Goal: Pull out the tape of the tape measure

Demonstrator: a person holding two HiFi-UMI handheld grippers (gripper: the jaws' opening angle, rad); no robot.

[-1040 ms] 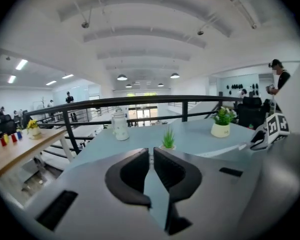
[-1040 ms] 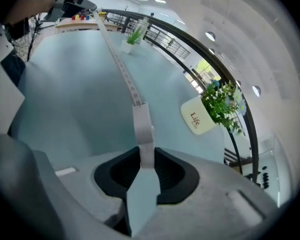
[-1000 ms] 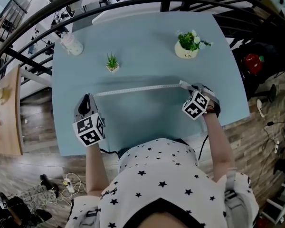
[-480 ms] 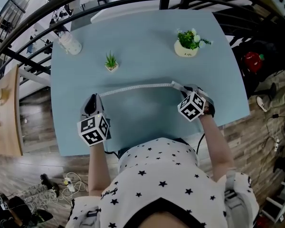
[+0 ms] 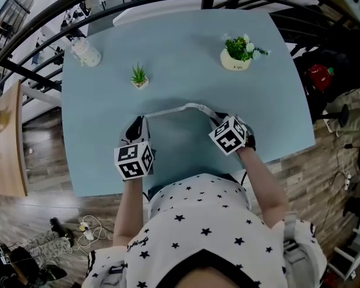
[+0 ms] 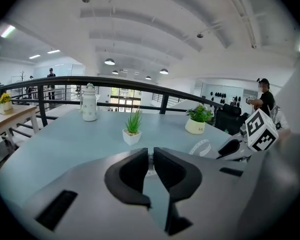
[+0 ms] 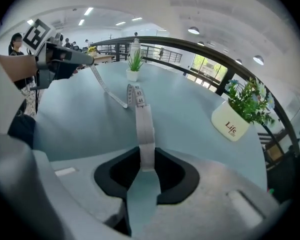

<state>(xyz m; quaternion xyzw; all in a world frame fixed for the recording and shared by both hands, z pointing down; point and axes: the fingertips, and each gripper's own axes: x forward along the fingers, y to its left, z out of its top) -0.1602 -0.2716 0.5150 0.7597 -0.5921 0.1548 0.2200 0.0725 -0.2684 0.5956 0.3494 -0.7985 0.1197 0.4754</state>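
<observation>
In the head view, our left tool (image 5: 138, 122) and right tool (image 5: 219, 117) have drawn together from 9 and 3 o'clock, so the tape (image 5: 180, 108) bows slack toward 12 over the worktop (image 5: 186, 53), giving length back. In the left gripper view, the jaws sit almost together, pinching the tape's end. In the right gripper view, the jaws are partly apart and clamp the tape, which runs toward 11 o'clock.

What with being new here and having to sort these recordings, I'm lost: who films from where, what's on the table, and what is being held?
There is no robot: a person holds a left gripper and a right gripper, each carrying a marker cube. One picture comes from a camera on the person's head, looking down. The other two come from cameras riding on each gripper, looking along its jaws. On the blue table stand a small plant, a larger plant in a white pot, and a white jar. Both grippers are closed on a white tape, which bows between them.
</observation>
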